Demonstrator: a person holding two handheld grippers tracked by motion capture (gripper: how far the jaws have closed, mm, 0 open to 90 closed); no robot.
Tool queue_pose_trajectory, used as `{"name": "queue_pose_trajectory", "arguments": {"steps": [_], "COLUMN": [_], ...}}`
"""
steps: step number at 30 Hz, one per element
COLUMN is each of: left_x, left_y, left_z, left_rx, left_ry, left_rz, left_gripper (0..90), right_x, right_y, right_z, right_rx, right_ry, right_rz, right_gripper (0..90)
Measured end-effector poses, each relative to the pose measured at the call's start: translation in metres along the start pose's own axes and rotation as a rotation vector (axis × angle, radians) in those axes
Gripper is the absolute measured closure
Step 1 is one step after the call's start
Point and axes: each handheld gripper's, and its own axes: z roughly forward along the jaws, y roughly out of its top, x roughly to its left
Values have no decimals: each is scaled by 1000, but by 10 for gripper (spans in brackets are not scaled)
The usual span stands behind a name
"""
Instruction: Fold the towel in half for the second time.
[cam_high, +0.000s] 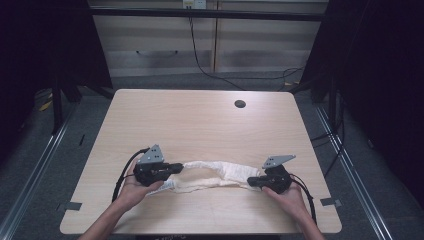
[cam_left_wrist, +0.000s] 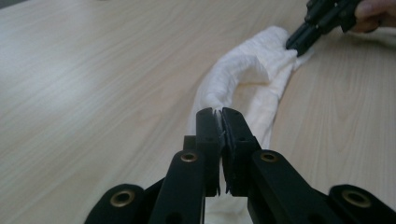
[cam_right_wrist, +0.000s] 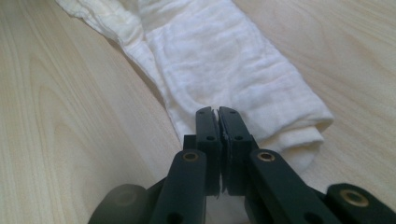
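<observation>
A: Start at nine o'clock. What is the left tool doing?

B: Its jaws are pressed together on one end of the white cloth. In the left gripper view the left tool has a sliver of fabric pinched between its tips, and the white cloth runs away from it toward one o'clock.

A: And the cloth itself?

B: It lies bunched in a long strip on the bench, near the six o'clock edge, stretched between both tools.

A: Now three o'clock.

B: The right tool is clamped on the other end. In the right gripper view the right tool has its jaws closed with cloth caught in them, and the white cloth spreads toward eleven o'clock over the bench.

A: Anything farther off?

B: A dark round hole sits in the bench toward one o'clock, well apart from the cloth.
</observation>
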Motion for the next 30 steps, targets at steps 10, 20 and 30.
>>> {"name": "queue_pose_trajectory", "arguments": {"steps": [10, 20, 30], "left_x": [-10, -8, -11], "left_y": [-28, -39, -43], "left_z": [17, 15, 13], "left_rx": [132, 158, 149], "left_ry": [-53, -20, 8], "left_rz": [22, 54, 62], "left_gripper": [864, 864, 865], "right_x": [0, 3, 10], "right_y": [-1, -4, -19], "right_z": [0, -11, -22], "right_rx": [-7, 17, 8], "right_ry": [1, -90, -141], "right_rz": [8, -8, 5], "right_gripper": [876, 878, 878]}}
